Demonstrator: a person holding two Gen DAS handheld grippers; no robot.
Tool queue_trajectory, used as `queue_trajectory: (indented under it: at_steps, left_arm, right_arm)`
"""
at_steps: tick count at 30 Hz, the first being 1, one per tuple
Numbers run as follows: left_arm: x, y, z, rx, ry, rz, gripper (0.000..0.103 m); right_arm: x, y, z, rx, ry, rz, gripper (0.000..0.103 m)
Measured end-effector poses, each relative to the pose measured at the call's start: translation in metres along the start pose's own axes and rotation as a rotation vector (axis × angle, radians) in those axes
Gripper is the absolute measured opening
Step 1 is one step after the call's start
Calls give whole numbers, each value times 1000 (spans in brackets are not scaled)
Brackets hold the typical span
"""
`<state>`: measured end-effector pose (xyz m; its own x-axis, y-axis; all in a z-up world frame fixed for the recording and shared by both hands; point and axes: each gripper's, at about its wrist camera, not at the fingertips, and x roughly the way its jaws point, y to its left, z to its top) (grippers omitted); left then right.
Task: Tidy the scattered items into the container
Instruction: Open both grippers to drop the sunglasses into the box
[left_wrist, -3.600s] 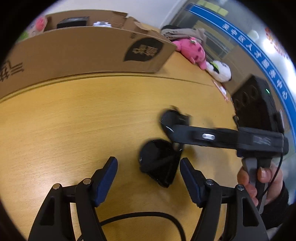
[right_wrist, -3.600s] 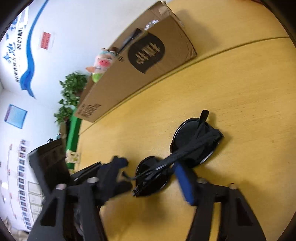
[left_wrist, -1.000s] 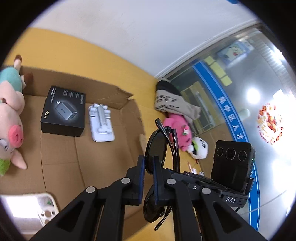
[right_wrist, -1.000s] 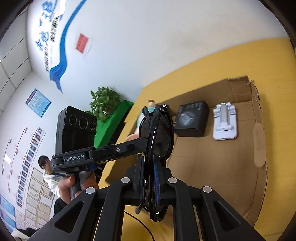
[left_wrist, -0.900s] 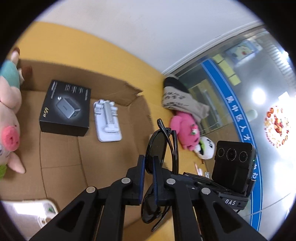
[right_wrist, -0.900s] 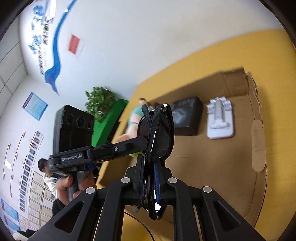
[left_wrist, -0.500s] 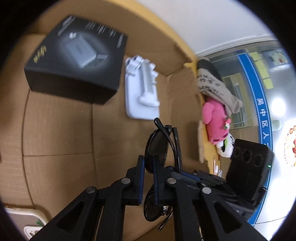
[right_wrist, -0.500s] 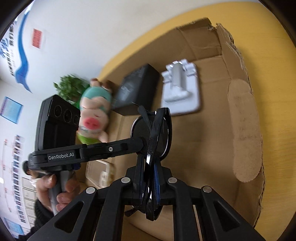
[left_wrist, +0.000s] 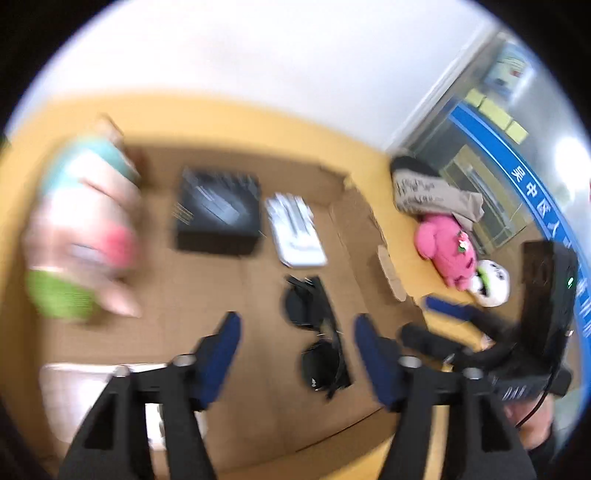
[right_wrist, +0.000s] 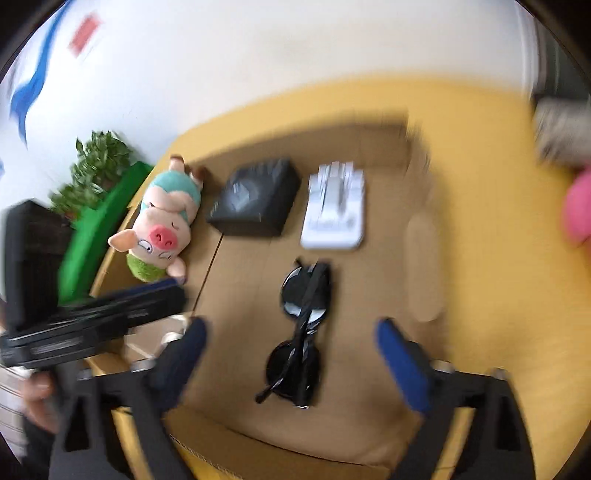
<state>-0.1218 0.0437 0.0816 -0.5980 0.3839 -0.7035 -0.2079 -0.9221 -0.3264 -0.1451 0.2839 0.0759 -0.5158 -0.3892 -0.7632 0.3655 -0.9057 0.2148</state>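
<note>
The folded black sunglasses (right_wrist: 301, 332) lie flat on the floor of the cardboard box (right_wrist: 380, 424), just in front of the white stand (right_wrist: 334, 210). Left of that stand sits a black carton (right_wrist: 255, 197); its printing is too blurred to read. A plush pig (right_wrist: 162, 229) rests against the box's left wall. The left gripper (left_wrist: 295, 354) and right gripper (right_wrist: 291, 356) both hang spread wide above the sunglasses, holding nothing. Blue signage (left_wrist: 532, 192) beyond the box carries Chinese characters, smeared by blur.
</note>
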Motion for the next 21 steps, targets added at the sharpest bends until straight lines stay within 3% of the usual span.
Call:
queue_trajectory:
  at_steps: [2,5,7,9,14,16,19,21]
  left_arm:
    - [-50,-1,-19,78,-107,138,79]
    - [-105,5,-55,183,-207,335,84]
    - [-119,11,-78,241,-240,457,87]
    - [-111,22,-96,249,-235,523,87]
    - [-62,29,-111,222,-254,413,87]
    - [-42,24,-110,194,-264,384,87]
    - [-14,24,-108,144,-254,349,87]
    - [-8,27,-113,131,-312,349,89]
  right_arm:
    - [-21,21,-13,-63,-81,-42,103]
    - [-37,49,-44,-138,-198,-115,103]
    - [-31,60,-63,-153,-245,-191,103]
    - [-16,61,-76,-132,-265,-243,103]
    - [21,48,-90,2,-207,-247,103]
    - [25,52,-97,-24,-242,-291,103]
    - [26,52,-102,-35,-297,-283,103]
    - [27,52,-105,-40,-334,-276,103]
